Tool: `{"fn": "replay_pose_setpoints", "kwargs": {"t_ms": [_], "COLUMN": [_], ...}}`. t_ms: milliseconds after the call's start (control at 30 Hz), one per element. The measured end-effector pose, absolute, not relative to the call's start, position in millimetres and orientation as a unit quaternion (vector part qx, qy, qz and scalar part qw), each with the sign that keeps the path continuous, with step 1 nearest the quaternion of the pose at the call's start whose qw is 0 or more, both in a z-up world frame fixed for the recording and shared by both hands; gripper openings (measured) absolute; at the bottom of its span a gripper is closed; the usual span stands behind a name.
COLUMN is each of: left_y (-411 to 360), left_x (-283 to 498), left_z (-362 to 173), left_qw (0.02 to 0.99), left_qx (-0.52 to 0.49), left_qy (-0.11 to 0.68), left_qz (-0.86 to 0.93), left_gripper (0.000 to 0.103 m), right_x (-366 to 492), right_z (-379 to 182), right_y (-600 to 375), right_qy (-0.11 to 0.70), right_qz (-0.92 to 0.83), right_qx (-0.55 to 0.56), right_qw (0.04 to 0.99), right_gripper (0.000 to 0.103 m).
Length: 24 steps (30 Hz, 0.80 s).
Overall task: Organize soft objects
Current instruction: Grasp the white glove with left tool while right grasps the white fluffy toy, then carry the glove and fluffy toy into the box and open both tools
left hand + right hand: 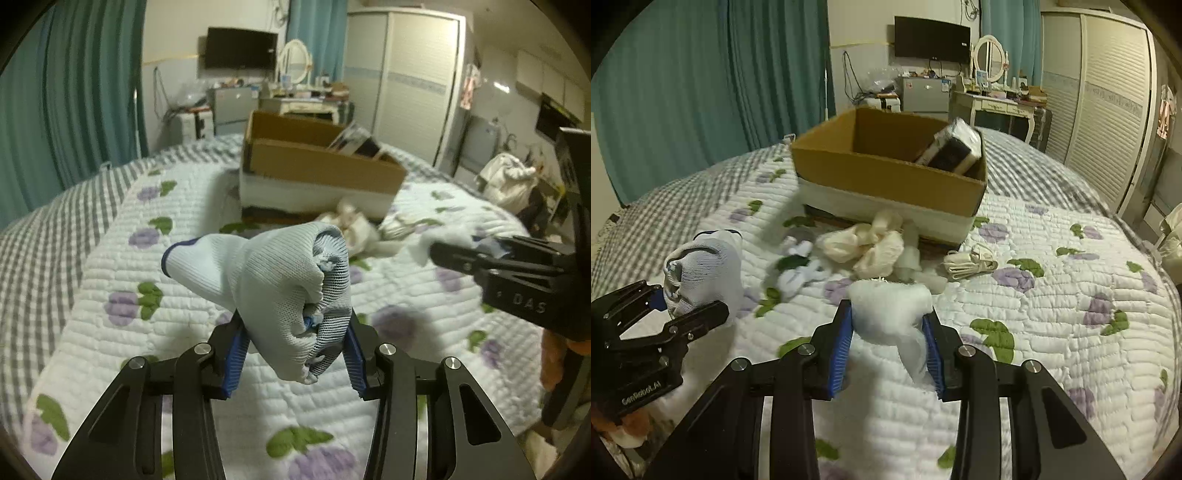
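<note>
Glove: the light blue glove [280,295] is sitting bunched at 12 o'clock, pinched in the left gripper [293,354] jaws.
Fluff: the right gripper [890,350] jaws are squeezing white stuffing [890,310] above the bed [1052,295].
Box: the cardboard box [886,184] is waiting at 12 o'clock.
Tip: keep squeezing while carrying both over the rim.
Writing: "GenRobot.AI", "DAS".

Both wrist cams sit low over the bed, looking forward along their fingers at the cardboard box [317,166] [886,173] ahead. Left gripper [293,350] [670,304] and right gripper [888,343] [448,254] see each other; shared: quilt [110,258] [1052,295], box.
</note>
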<state>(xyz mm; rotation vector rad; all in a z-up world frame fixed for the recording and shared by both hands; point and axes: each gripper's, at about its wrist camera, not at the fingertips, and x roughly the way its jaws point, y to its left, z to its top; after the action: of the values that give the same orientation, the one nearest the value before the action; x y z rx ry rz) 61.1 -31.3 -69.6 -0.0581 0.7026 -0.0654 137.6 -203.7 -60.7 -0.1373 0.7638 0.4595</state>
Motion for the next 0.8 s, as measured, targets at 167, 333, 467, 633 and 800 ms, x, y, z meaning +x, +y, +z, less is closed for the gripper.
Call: {"fn": "replay_pose_setpoints", "kwargs": {"t_ms": [167,333,467,633,800], "left_y": [-41.1,-48.9,-49.3,-47.0,-43.7], "left_x": [46.0,58.0,84.1,140.5,206.3], "left_z": [-31.6,18.0,52.7,78.7,71.7], "left_qw": [0.948,0.958,0.965,0.97,0.968], "left_qx": [-0.027,-0.003,0.006,0.012,0.013], "left_qy": [0.314,0.283,0.256,0.236,0.248], "left_qz": [-0.048,-0.057,-0.056,-0.048,-0.039], "left_gripper": [0.045,0.045,0.045,0.045,0.045], "right_x": [118.4,122.1,144.1,191.2,243.0], "right_z": [-17.4,42.2,88.1,125.7,127.7], "right_y": [-198.4,-190.0,-184.5,-177.4,-170.0], "right_qy": [0.343,0.3,0.268,0.246,0.243], "right_qz": [0.229,0.235,0.232,0.227,0.225], "right_qx": [-0.064,-0.064,-0.069,-0.061,-0.054], "right_qw": [0.909,0.922,0.933,0.94,0.942], "right_gripper": [0.036,0.036,0.036,0.036,0.036]}}
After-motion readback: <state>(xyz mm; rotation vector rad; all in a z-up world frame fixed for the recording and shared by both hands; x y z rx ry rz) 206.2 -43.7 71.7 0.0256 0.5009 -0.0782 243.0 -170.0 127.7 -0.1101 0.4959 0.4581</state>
